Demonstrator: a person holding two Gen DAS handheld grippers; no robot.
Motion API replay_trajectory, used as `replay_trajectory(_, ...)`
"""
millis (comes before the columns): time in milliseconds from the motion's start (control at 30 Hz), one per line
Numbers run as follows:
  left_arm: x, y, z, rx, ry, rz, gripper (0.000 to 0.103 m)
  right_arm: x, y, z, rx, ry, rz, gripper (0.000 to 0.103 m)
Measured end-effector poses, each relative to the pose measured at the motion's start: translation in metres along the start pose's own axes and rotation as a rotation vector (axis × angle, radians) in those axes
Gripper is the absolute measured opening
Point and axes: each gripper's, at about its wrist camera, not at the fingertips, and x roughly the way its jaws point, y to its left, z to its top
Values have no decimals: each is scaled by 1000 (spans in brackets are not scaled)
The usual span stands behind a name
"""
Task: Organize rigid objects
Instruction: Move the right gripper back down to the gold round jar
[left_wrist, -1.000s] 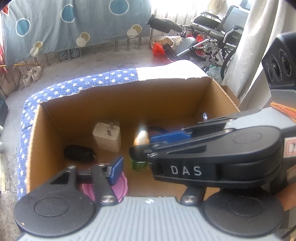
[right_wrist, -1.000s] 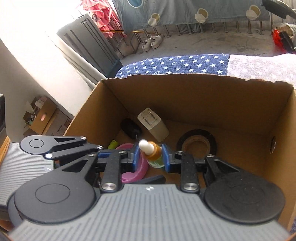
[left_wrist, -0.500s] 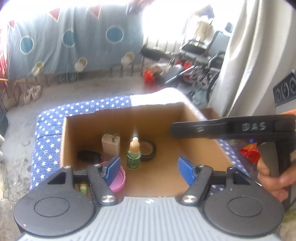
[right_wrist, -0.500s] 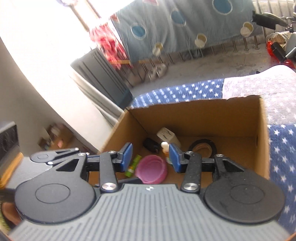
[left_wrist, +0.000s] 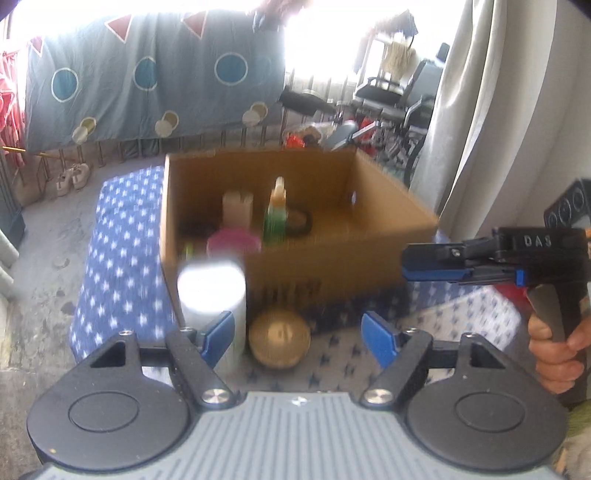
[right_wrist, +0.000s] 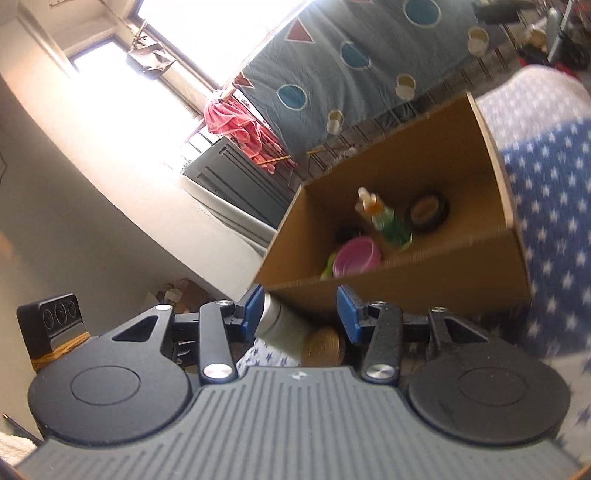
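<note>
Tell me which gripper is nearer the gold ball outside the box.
Left. The left gripper hangs open right over the gold ball; the right gripper, empty, sits off to its right beside the cardboard box.

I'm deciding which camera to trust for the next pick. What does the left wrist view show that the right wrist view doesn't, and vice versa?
Only the left wrist view shows the right claw from the side, the hand gripping it, and the cream charger. Only the right wrist view shows the window and red cloth. Both show the cardboard box, pink bowl, green bottle, white cylinder and gold ball.
</note>
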Motion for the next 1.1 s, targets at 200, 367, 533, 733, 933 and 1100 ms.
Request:
replay_trajectory(200, 43, -7, -32, 38, 64, 40, 76, 47, -16, -32, 77, 96, -20, 44)
replay_trajectory(367, 69, -9, -39, 50, 78, 108, 68, 85, -16, -33, 57, 132, -56, 43)
replay_trajectory(533, 86, -3, -38, 15, 57, 138, 60, 111, -24, -33, 71, 137, -62, 43)
replay_trajectory(733, 94, -6, -38, -21, 35, 161, 55, 129, -31, -38, 108, 152, -42, 40)
replay_trajectory(933, 90, -15, -41, -39, 35, 129, 54, 126, -29, -43, 110, 140, -64, 37)
replay_trajectory(1100, 87, -34, -39, -18, 41, 67, 54, 104, -29, -45, 114, 122, -107, 38)
